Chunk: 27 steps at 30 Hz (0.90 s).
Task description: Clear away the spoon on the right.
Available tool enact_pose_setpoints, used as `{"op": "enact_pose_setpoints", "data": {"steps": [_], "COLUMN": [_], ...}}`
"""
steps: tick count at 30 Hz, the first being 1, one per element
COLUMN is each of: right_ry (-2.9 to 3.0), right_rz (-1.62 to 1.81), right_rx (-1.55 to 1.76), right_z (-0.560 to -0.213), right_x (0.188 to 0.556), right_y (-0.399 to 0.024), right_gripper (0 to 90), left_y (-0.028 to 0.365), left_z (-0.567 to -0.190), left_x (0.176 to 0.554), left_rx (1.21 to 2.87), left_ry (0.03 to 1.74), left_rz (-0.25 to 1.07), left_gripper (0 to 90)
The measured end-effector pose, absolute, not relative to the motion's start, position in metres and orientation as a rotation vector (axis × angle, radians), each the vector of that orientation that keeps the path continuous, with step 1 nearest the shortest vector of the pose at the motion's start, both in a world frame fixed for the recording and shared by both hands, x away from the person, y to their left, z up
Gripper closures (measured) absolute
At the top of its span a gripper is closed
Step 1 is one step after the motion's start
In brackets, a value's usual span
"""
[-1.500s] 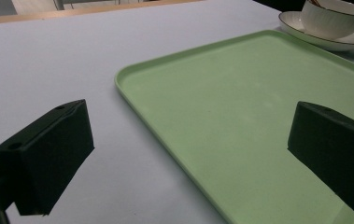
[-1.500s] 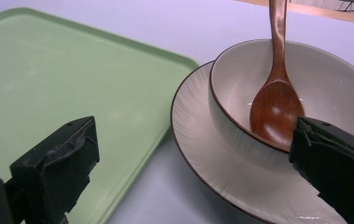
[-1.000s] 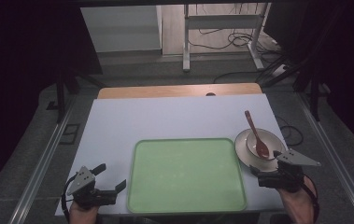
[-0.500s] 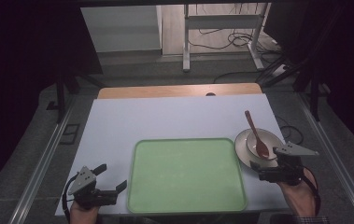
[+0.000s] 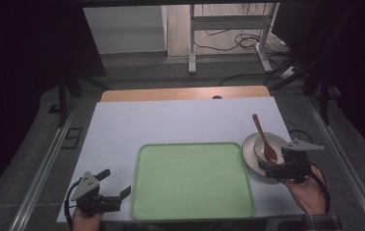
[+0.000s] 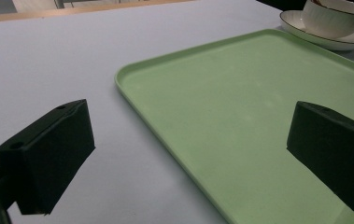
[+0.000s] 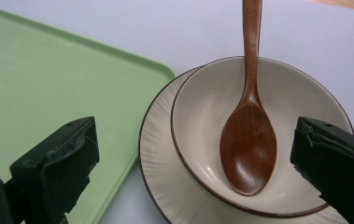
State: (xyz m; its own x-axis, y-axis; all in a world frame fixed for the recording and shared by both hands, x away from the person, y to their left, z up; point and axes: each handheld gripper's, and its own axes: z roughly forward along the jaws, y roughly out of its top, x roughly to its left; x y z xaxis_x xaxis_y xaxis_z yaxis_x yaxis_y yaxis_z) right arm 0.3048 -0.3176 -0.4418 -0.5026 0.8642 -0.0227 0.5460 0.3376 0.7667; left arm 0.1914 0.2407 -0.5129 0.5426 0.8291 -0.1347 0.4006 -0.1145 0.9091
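Note:
A pale green tray (image 5: pixel 193 180) lies at the table's near middle. To its right a cream bowl (image 5: pixel 258 150) sits on a ribbed saucer (image 5: pixel 247 153), and a brown wooden spoon (image 5: pixel 263 137) rests in the bowl with its handle pointing away. My right gripper (image 5: pixel 269 169) is open at the saucer's near edge. In the right gripper view the jaws flank the bowl (image 7: pixel 202 116) and the spoon (image 7: pixel 249 140) without touching them. My left gripper (image 5: pixel 116 183) is open and empty by the tray's near left corner, one jaw over the tray (image 6: pixel 258 116).
The white table top (image 5: pixel 170 120) stretches beyond the tray to a wooden strip (image 5: pixel 185 93) at the far edge. Metal rails run along both sides of the table. Desk legs and cables (image 5: pixel 228 33) stand on the floor behind.
My right gripper has edged forward toward the bowl and saucer. The left gripper, tray, bowl and spoon have stayed where they were.

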Motion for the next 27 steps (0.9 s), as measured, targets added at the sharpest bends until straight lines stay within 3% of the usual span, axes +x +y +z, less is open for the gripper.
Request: {"op": "enact_pose_setpoints", "data": {"steps": [8, 12, 17, 23, 27], "right_ry": [2.198, 2.200, 2.200, 2.220, 2.223], "right_rz": [0.942, 0.918, 0.902, 0.874, 0.852], "right_rx": [1.249, 1.257, 1.303, 1.298, 1.300], "right_z": [-0.438, -0.437, -0.434, -0.432, -0.431], "right_x": [0.318, 0.324, 0.334, 0.345, 0.354], "right_y": [-0.310, -0.308, -0.311, -0.311, -0.310], "right_gripper": [4.2, 12.3, 29.8, 41.7, 44.5], "left_y": [0.241, 0.241, 0.241, 0.241, 0.241], "left_z": [-0.513, -0.513, -0.513, -0.513, -0.513], "left_x": [0.191, 0.191, 0.191, 0.191, 0.191], "left_rx": [1.722, 1.723, 1.724, 1.722, 1.723], "left_ry": [1.036, 1.035, 1.034, 1.035, 1.035], "left_rz": [0.509, 0.508, 0.508, 0.508, 0.508], "left_gripper": [0.6, 0.6, 0.7, 0.8, 0.8]}}
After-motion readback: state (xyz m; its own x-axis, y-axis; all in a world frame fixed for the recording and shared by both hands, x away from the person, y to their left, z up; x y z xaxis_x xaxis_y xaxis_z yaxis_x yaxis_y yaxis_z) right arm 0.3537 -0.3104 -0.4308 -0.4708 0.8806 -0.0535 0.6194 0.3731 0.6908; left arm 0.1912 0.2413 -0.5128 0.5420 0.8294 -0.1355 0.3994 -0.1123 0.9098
